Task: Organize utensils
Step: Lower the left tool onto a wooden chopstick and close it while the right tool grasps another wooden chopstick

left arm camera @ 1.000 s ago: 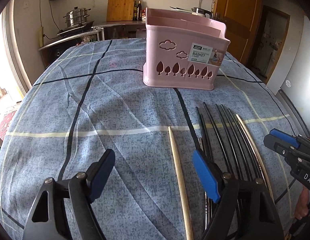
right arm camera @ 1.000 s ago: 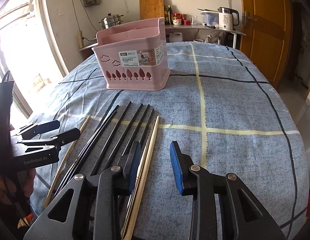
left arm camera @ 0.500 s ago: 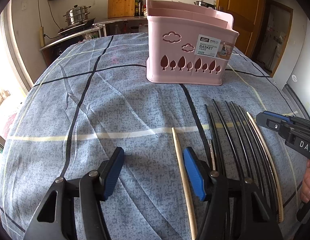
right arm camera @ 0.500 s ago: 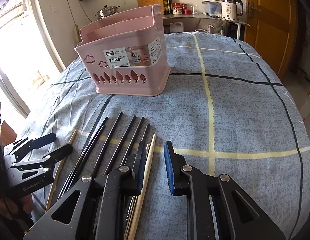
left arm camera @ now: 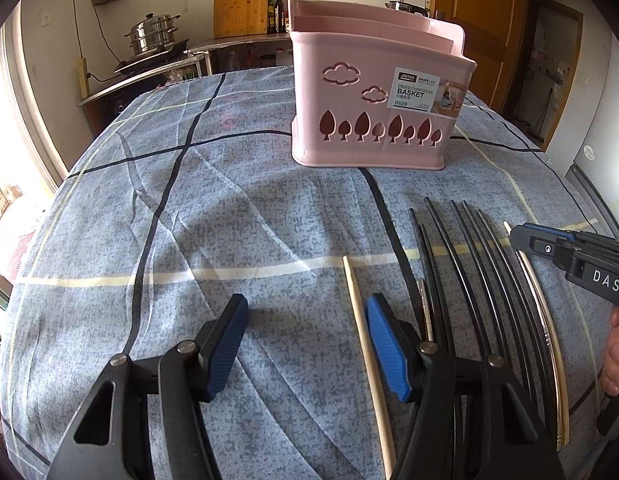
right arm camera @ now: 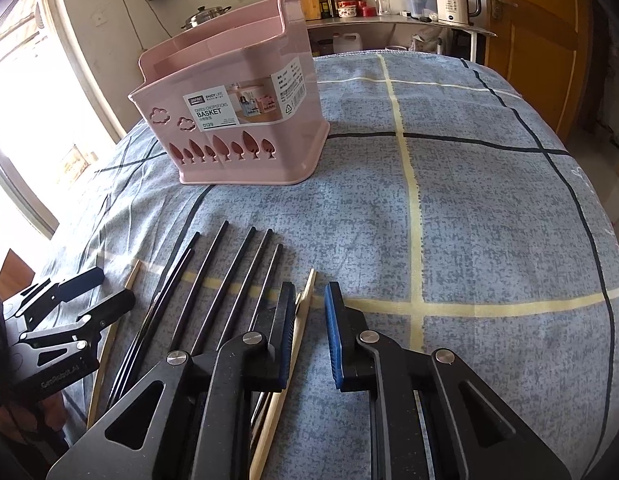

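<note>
Kettle, steamer pot, cutting board

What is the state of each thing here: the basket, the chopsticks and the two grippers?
pink chopsticks basket: upright on the cloth, no chopsticks seen in it.
black chopsticks: lying side by side on the cloth.
left wooden chopstick: lying between the open jaws, beside the right pad.
right wooden chopstick: lying between the jaws, not clamped.
left gripper: open.
right gripper: jaws have just been closing, gap remains.

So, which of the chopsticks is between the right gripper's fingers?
The pale wooden chopstick at the right end of the row lies inside the right gripper; the black chopsticks lie left of it.
</note>
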The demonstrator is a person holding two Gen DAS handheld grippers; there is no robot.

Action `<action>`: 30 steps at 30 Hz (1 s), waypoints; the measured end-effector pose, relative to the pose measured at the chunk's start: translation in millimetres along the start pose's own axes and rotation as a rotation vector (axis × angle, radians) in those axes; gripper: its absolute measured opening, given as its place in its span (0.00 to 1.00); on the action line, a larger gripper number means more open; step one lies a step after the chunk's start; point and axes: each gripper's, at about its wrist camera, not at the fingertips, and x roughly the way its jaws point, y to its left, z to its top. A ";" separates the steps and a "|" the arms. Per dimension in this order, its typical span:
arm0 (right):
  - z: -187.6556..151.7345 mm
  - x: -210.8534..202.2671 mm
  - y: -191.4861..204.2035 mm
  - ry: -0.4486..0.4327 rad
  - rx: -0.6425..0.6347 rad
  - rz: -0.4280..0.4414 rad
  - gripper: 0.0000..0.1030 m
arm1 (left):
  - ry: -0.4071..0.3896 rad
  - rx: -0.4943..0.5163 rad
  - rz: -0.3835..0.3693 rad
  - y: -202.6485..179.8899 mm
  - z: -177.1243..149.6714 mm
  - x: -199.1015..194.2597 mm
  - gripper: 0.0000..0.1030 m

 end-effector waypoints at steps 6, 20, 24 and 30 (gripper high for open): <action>8.7 5.1 -7.3 0.009 0.034 -0.003 0.15 | 0.000 0.002 0.002 -0.4 -0.1 0.3 0.62; 2.5 -3.8 -24.3 0.029 0.026 -0.039 0.07 | 0.004 0.024 -0.001 -2.2 2.2 0.7 0.49; 1.1 -4.2 -18.7 0.040 0.016 -0.068 0.07 | 0.022 0.059 -0.013 -9.1 9.1 3.6 0.38; -0.2 -3.8 -15.0 0.036 -0.004 -0.073 0.05 | 0.047 0.086 -0.043 -15.9 18.0 7.2 0.14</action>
